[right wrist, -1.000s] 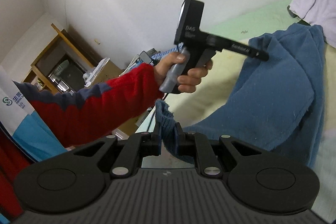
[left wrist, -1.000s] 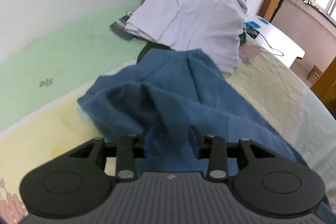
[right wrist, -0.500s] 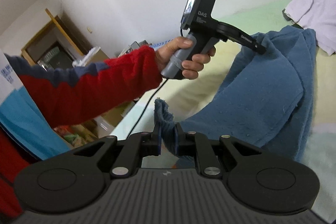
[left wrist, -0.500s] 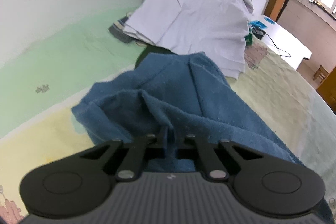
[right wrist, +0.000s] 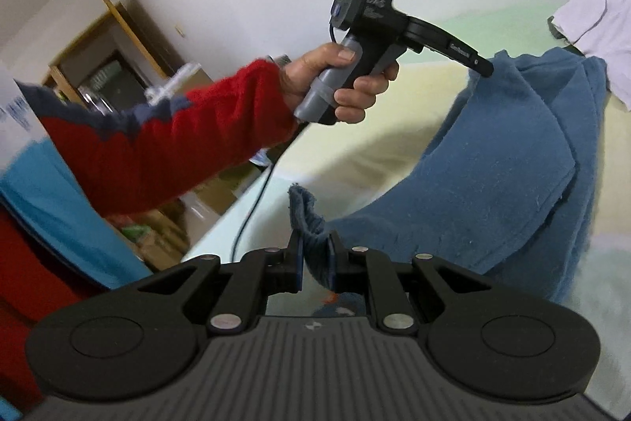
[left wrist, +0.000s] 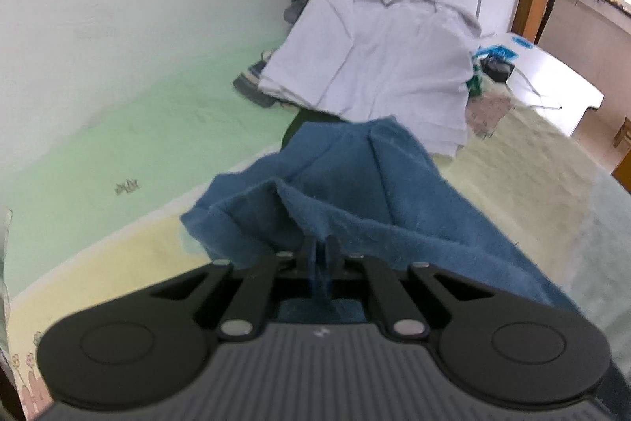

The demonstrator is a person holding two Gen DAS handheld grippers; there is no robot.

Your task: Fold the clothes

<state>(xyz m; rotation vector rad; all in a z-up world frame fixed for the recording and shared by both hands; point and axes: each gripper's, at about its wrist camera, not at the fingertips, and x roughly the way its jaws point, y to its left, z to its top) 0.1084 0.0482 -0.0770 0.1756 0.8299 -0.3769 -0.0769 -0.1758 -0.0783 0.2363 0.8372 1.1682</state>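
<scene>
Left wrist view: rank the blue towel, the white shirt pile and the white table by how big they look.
1. blue towel, though it lies nearest the camera
2. white shirt pile
3. white table

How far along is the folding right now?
Done: white clothes lie stacked at the far end of the bed. In hand: the blue towel, with the left gripper and right gripper each shut on an edge, lifting it. Left: the towel is still rumpled, with no fold laid flat yet.
</scene>
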